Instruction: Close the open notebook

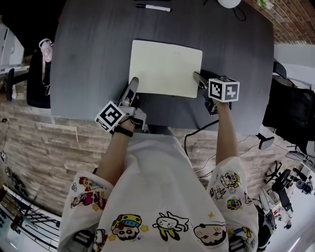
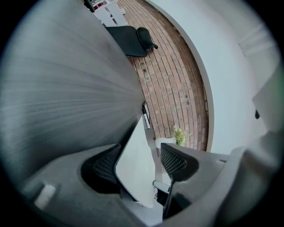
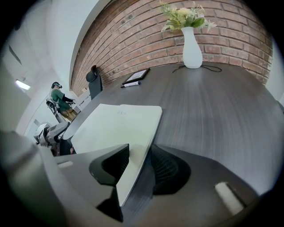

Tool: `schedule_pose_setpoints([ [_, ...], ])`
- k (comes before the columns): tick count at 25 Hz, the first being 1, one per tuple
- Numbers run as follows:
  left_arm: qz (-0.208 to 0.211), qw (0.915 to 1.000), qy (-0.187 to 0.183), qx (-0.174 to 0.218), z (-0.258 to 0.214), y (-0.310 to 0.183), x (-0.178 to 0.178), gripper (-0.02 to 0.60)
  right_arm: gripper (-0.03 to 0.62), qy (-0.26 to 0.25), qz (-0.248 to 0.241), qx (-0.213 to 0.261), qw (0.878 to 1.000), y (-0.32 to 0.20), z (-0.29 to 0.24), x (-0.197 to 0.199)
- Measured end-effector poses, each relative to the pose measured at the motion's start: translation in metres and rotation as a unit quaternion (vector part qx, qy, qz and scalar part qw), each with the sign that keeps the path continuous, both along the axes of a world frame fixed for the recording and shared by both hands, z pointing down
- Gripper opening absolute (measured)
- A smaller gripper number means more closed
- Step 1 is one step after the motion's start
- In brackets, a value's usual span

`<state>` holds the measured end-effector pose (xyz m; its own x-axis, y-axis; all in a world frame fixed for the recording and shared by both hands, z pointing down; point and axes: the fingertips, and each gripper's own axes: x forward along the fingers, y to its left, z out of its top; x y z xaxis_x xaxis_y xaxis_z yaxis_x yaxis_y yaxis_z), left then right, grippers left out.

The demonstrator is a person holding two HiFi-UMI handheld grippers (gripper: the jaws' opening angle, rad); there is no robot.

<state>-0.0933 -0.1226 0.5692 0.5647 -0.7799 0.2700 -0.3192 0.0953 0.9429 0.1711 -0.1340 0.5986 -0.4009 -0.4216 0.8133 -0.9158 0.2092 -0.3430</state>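
The notebook [image 1: 166, 66] lies open and flat in the middle of the dark table [image 1: 88, 59], its near edge toward the person, with a marker pen [image 1: 153, 7] well apart at the far side. The step in hand looks like taking hold of the near-left corner so that half can be folded over. To do it well, the left gripper [image 1: 134, 83] should slide far enough in to catch the cover as well as the top leaf, close firmly, and then swing up and across in an arc about the middle fold without dragging the book. At this moment its jaws stand apart with the white corner between them, one pad at the sheet and the other clear of it, so nothing is clamped yet. The right gripper [image 1: 198, 78] appears clenched on the near-right edge and steadies the book; it will need to get clear before the left half lands. The left forearm comes in low, its gripper almost level and rolled to one side. The right arm is stretched straight out, its gripper tipped steeply down.
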Motion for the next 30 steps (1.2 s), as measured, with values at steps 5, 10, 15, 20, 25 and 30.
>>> schedule_pose_setpoints([
  [5,0.004,1.0000,0.004,-0.004,0.002,-0.010,0.004,0.249,0.169,-0.004,0.003,-0.001,1.000,0.000,0.000,0.000],
  [10,0.009,0.9997,-0.016,-0.018,0.008,-0.011,0.004,0.117,0.167,-0.009,0.009,-0.001,1.000,0.001,0.000,-0.001],
  [15,0.016,0.9996,-0.014,-0.016,0.002,-0.007,0.000,0.023,0.167,-0.010,0.011,-0.003,1.000,0.005,-0.003,-0.003],
  [20,0.040,0.9988,-0.030,0.000,-0.007,-0.008,0.004,0.015,0.164,-0.019,0.015,-0.004,1.000,0.004,-0.001,-0.002],
  [25,0.076,0.9959,-0.040,0.026,-0.024,-0.008,0.016,0.009,0.161,-0.021,0.026,0.005,0.999,0.001,0.000,0.003],
  [30,0.122,0.9886,-0.070,0.053,-0.041,-0.003,0.028,0.012,0.146,-0.054,0.057,0.012,0.997,0.003,0.001,0.004],
])
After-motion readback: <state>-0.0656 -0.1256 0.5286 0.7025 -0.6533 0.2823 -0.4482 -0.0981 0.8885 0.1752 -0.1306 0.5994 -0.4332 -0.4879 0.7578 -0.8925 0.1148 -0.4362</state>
